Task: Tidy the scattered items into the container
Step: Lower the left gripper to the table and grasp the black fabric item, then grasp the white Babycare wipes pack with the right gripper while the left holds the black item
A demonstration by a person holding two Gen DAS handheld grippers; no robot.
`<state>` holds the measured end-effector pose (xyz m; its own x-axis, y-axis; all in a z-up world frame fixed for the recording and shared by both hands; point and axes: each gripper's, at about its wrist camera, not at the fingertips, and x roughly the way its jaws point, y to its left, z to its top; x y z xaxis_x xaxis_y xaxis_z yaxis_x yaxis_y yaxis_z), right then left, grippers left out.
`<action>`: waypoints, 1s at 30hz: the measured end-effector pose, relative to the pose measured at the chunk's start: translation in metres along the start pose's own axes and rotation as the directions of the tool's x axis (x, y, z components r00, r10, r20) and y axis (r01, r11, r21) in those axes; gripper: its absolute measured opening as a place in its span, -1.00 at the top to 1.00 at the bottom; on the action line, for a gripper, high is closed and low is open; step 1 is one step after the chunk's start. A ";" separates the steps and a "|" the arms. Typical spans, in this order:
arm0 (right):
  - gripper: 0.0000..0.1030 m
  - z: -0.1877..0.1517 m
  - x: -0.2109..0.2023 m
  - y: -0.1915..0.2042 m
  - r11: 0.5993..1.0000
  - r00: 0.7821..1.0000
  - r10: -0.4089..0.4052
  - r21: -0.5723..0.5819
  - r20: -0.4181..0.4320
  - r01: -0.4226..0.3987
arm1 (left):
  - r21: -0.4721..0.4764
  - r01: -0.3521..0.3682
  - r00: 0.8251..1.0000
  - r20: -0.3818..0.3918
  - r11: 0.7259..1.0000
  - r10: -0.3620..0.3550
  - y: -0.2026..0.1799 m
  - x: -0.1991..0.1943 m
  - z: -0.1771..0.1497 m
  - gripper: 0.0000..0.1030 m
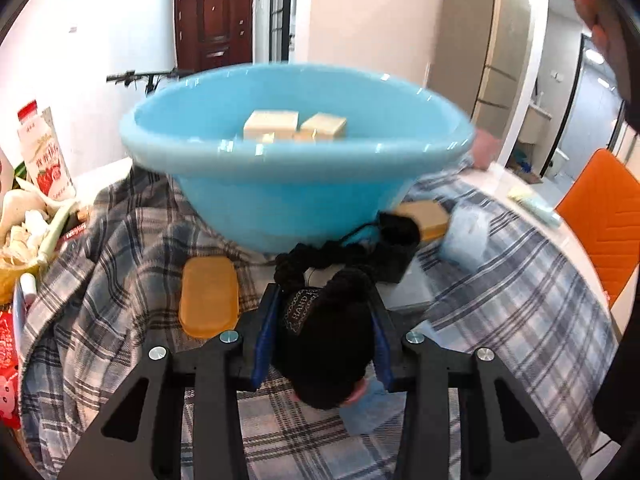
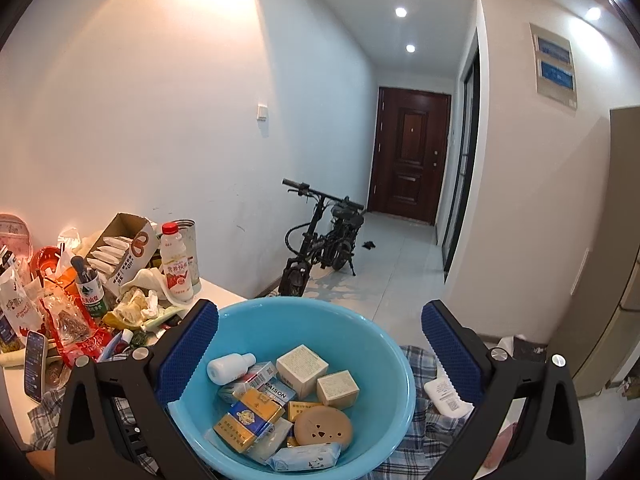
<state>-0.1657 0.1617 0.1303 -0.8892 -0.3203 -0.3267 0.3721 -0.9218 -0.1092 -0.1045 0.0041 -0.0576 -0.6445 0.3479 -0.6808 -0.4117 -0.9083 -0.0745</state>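
A blue basin [image 2: 312, 364] is sitting on the plaid cloth [image 1: 120, 248], already collecting boxes. At six o'clock below it, the left gripper [image 1: 324, 344] is clamping a black knit item [image 1: 324, 344], possibly a hat, presumably bound for the basin. The right gripper [image 2: 320, 356] is hovering wide open, empty, above the rim.

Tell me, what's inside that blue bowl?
The blue bowl holds small cream boxes, a white bottle, a yellow packet and a round tan case; whatever lies beneath them is covered.
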 end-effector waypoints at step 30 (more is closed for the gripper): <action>-1.00 -0.187 -0.003 0.006 0.995 0.900 -0.036 -0.100 -0.434 -0.008 | -0.084 0.144 0.959 0.257 0.986 -0.118 0.025 -0.093 0.012 0.25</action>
<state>-0.1111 0.1979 -0.0447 -0.6985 -0.1603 -0.6974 0.4041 -0.8927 -0.1995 -0.0625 -0.0482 0.0132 -0.7349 0.5009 -0.4573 -0.4448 -0.8649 -0.2325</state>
